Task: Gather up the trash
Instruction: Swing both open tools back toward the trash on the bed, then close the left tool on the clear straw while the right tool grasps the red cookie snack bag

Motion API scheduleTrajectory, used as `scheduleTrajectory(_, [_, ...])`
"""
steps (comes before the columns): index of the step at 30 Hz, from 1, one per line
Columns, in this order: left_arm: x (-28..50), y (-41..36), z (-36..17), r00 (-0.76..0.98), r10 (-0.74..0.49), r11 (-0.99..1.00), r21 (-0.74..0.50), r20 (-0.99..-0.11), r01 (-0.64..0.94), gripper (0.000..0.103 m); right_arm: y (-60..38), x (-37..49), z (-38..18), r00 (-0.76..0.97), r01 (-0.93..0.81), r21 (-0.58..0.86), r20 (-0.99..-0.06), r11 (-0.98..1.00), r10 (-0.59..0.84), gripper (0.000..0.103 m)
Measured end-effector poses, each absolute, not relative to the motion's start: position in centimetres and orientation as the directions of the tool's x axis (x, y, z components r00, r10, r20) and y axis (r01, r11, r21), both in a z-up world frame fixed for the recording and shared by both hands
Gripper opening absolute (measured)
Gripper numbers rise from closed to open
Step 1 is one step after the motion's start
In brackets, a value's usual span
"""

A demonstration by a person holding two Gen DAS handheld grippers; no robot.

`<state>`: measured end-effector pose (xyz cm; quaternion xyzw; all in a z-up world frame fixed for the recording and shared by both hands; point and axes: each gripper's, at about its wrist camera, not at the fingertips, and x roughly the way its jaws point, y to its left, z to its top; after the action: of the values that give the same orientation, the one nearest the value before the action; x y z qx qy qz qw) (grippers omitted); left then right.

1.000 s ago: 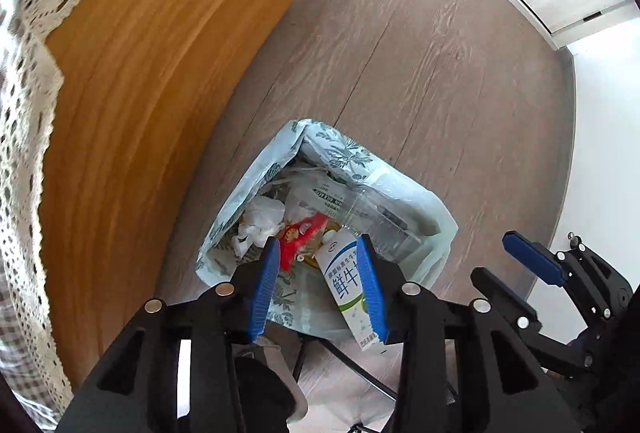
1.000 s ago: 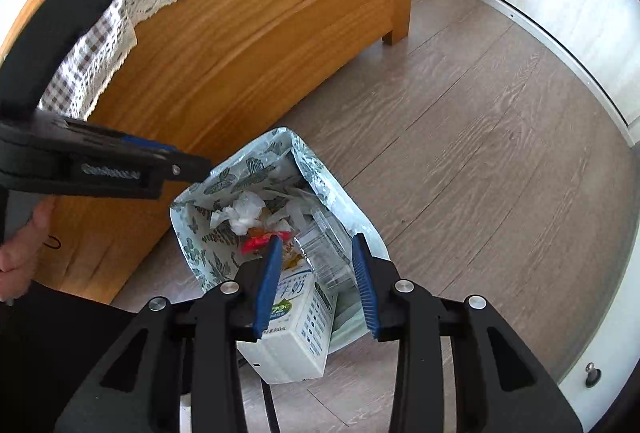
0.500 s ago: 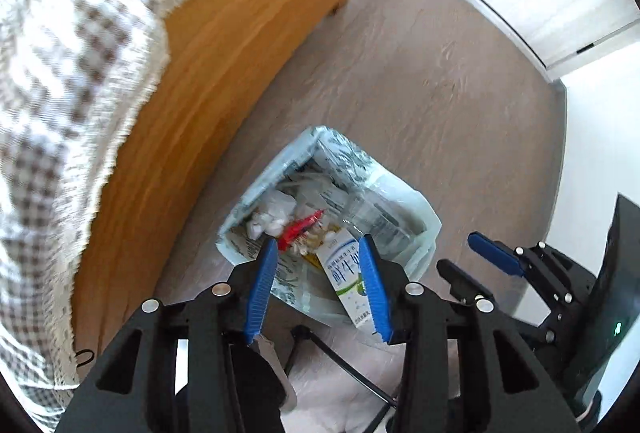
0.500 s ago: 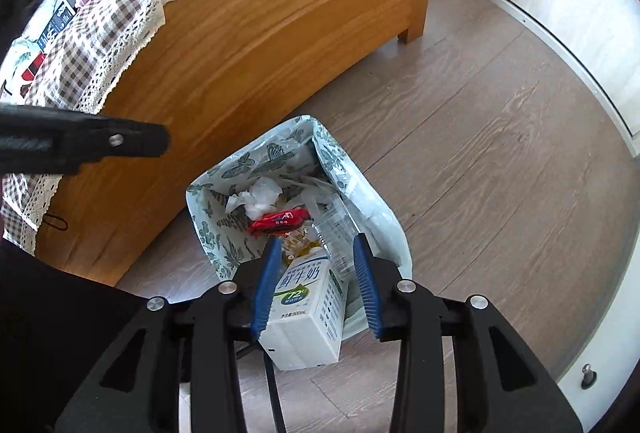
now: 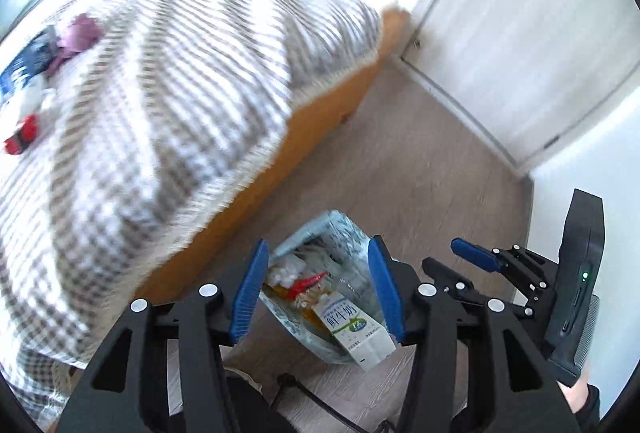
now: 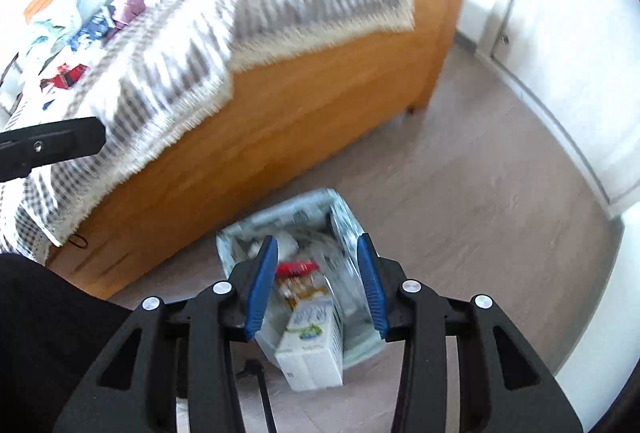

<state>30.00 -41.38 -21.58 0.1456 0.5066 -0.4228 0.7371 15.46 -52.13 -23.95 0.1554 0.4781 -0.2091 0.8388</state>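
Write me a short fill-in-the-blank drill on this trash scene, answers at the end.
1. The milk carton sticks out of the patterned ____ on the floor.
2. The bag stands beside a wooden ____ covered with a checked cloth.
3. The left gripper and the right gripper both have their jaws ____.

Answers: bag; bed; open

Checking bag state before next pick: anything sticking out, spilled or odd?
Yes: the milk carton lies tilted across the trash bag rim, its base poking out over the floor, not fully inside. Loose trash is on the bed. Both views are motion-blurred.
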Motion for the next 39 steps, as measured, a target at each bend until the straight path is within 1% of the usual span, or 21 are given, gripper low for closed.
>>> scheduleTrajectory(3, [32.4,-38.1,-19.1,0.182,-0.514,0.634,-0.228,-0.838,0.739,0.049,-50.8,17.5,-21.6,0.499,0.473,0.028,-0.832,0.881,-0.241,0.040])
scheduleTrajectory(8, [38.0,-31.5,-14.9,0.325,-0.536,0.726,-0.230,-0.779,0.648,0.050,-48.9,21.4,-18.2,0.557,0.429,0.014,-0.791,0.903,-0.253,0.041])
scheduleTrajectory(11, [42.7,-26.8,-13.6,0.369,-0.545,0.781,-0.296,-0.753,0.550,0.051,-47.3,23.8,-16.6,0.590,0.394,0.001,-0.767,0.919,-0.252,0.041])
scheduleTrajectory(15, [49.0,-20.1,-13.6,0.408,-0.544,0.829,-0.395,-0.733,0.395,0.051,-44.6,27.4,-15.0,0.628,0.327,-0.012,-0.745,0.945,-0.227,0.041])
scheduleTrajectory(17, [52.2,-16.0,-14.2,0.456,-0.511,0.859,-0.425,-0.728,0.284,0.052,-42.9,29.2,-14.6,0.642,0.282,-0.022,-0.739,0.959,-0.206,0.041])
scheduleTrajectory(19, [54.9,-11.6,-15.4,0.541,-0.398,0.911,-0.390,-0.741,0.137,0.059,-40.9,31.4,-14.6,0.647,0.233,-0.038,-0.740,0.972,-0.184,0.041])
scheduleTrajectory(20, [56.3,-9.4,-16.3,0.558,-0.375,0.911,-0.406,-0.740,0.074,0.059,-40.0,32.4,-14.8,0.647,0.212,-0.044,-0.742,0.976,-0.174,0.041])
scheduleTrajectory(23, [61.0,-4.4,-19.6,0.501,-0.419,0.854,-0.516,-0.757,-0.064,0.059,-37.4,35.4,-15.4,0.645,0.154,-0.048,-0.752,0.987,-0.137,0.041])
scheduleTrajectory(24, [62.2,-3.6,-20.5,0.479,-0.430,0.842,-0.532,-0.765,-0.093,0.059,-36.7,36.4,-15.6,0.642,0.141,-0.048,-0.756,0.989,-0.128,0.041])
scheduleTrajectory(26, [64.2,-2.6,-21.8,0.451,-0.465,0.811,-0.571,-0.762,-0.129,0.058,-35.4,38.3,-16.1,0.639,0.121,-0.046,-0.761,0.992,-0.113,0.041])
scheduleTrajectory(28, [66.0,-2.5,-22.9,0.433,-0.542,0.744,-0.651,-0.721,-0.153,0.058,-34.2,40.2,-16.4,0.633,0.100,-0.049,-0.767,0.994,-0.101,0.041])
scheduleTrajectory(30, [67.2,-2.8,-23.9,0.418,-0.570,0.705,-0.683,-0.707,-0.193,0.058,-33.0,41.8,-16.6,0.630,0.078,-0.061,-0.771,0.995,-0.096,0.041])
scheduleTrajectory(34, [69.2,-3.7,-25.4,0.415,-0.581,0.676,-0.699,-0.700,-0.232,0.058,-31.2,44.6,-17.0,0.621,0.053,-0.090,-0.777,0.995,-0.103,0.041])
scheduleTrajectory(37, [70.5,-3.6,-26.9,0.425,-0.565,0.659,-0.697,-0.707,-0.284,0.058,-29.9,46.7,-17.5,0.615,0.032,-0.112,-0.781,0.993,-0.108,0.041])
scheduleTrajectory(39, [70.9,-3.6,-27.4,0.416,-0.573,0.652,-0.701,-0.706,-0.290,0.052,-29.1,48.2,-18.0,0.613,0.018,-0.132,-0.781,0.991,-0.115,0.041])
